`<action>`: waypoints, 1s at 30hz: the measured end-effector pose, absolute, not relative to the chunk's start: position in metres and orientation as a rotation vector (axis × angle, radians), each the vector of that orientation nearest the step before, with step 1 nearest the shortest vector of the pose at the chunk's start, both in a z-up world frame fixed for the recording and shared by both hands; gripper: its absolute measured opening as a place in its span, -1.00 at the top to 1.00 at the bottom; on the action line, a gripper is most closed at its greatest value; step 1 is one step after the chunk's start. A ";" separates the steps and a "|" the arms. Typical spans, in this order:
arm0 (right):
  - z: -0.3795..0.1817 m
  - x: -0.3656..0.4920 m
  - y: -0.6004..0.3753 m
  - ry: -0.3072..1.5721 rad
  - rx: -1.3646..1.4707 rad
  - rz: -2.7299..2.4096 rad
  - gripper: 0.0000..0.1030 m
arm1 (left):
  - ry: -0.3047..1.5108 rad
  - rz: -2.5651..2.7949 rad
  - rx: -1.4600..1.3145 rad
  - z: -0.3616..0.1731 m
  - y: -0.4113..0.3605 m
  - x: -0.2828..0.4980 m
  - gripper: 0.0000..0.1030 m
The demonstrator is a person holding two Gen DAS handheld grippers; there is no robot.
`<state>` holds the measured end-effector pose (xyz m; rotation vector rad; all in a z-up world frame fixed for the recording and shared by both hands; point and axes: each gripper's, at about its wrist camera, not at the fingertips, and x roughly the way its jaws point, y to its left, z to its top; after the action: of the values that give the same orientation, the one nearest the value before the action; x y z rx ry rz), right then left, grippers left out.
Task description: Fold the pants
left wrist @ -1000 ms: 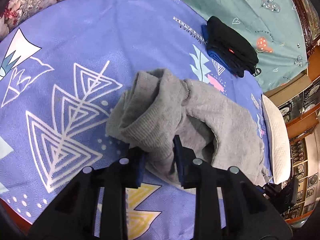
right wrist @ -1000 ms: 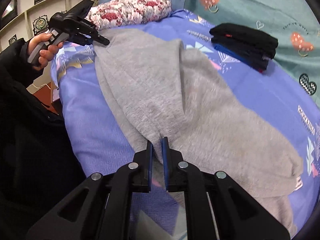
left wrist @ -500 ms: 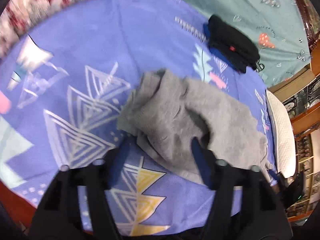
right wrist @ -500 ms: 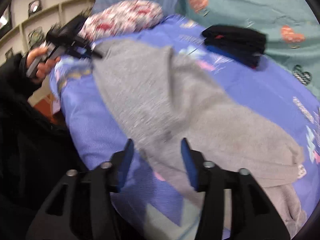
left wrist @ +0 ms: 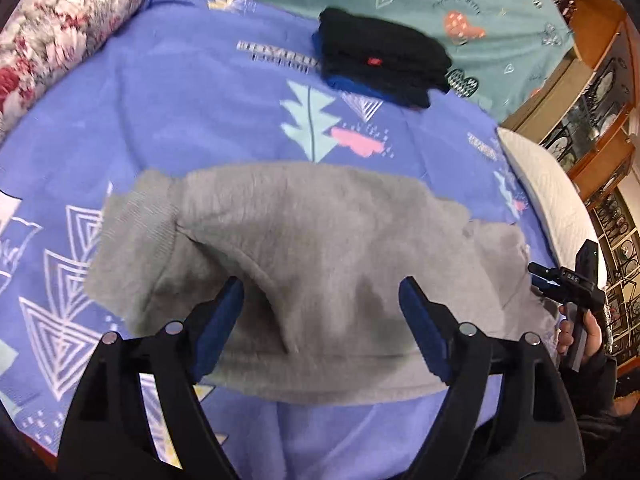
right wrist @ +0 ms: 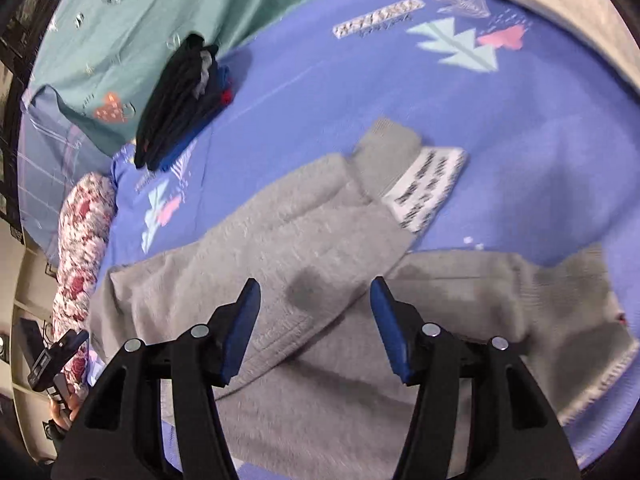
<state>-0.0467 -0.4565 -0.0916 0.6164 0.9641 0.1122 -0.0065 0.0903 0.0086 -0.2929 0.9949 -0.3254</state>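
**Grey pants lie crosswise under both grippers, neither one holding cloth**

The grey pants lie on the purple patterned bedspread, folded over on themselves, with their long axis running side to side across the near edge of the bed; in the left wrist view they stretch from a ribbed cuff at the left to the far end at the right, where the other gripper shows small, held in a hand

The left gripper hangs above the near middle of the cloth, its blue pads wide apart and widening at this moment — fabric shows between them but neither pad presses on it; the right gripper likewise stands with its jaws apart over the pants, nothing clamped, the cloth only lying below the gap

From the right wrist view the doubled leg ends in a ribbed cuff with a white printed label beside it, up and away from the fingers, while a lower layer spreads off to the right toward the waistband end

My reading — the next fold runs along that long axis, so each hand would take the end nearer to it; the left is closer to the cuff end in its own view; a stack of dark folded clothes sits well apart, further up the bed
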 end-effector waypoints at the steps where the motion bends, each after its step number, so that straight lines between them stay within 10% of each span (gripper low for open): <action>1: -0.099 -0.041 -0.457 0.973 0.645 0.124 -0.10 | 1.013 -0.316 -0.307 0.001 0.092 -0.003 -0.58; 3: -0.104 -0.037 -0.457 0.940 0.688 0.158 0.62 | 1.031 -0.310 -0.322 -0.008 0.094 -0.001 -0.58; 6: -0.074 -0.059 -0.461 0.807 0.672 0.163 0.84 | 1.029 -0.317 -0.320 -0.011 0.095 -0.003 -0.58; 12: 0.013 -0.153 -0.429 0.670 0.322 -0.011 0.82 | 1.033 -0.324 -0.284 -0.013 0.088 -0.004 -0.61; 18: -0.074 -0.161 -0.445 0.884 0.442 -0.084 0.69 | 1.030 -0.331 -0.266 -0.013 0.084 -0.004 -0.66; 22: -0.069 -0.168 -0.466 0.810 0.530 -0.111 0.07 | 1.040 -0.332 -0.254 -0.012 0.084 -0.009 -0.66; 30: -0.060 -0.162 -0.505 0.786 0.529 -0.309 0.03 | 1.041 -0.326 -0.252 -0.015 0.086 -0.013 -0.66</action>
<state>-0.1616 -0.5051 -0.0597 0.5293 0.7857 -0.3091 -0.0134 0.0861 -0.0148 -0.2523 1.0407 -0.3258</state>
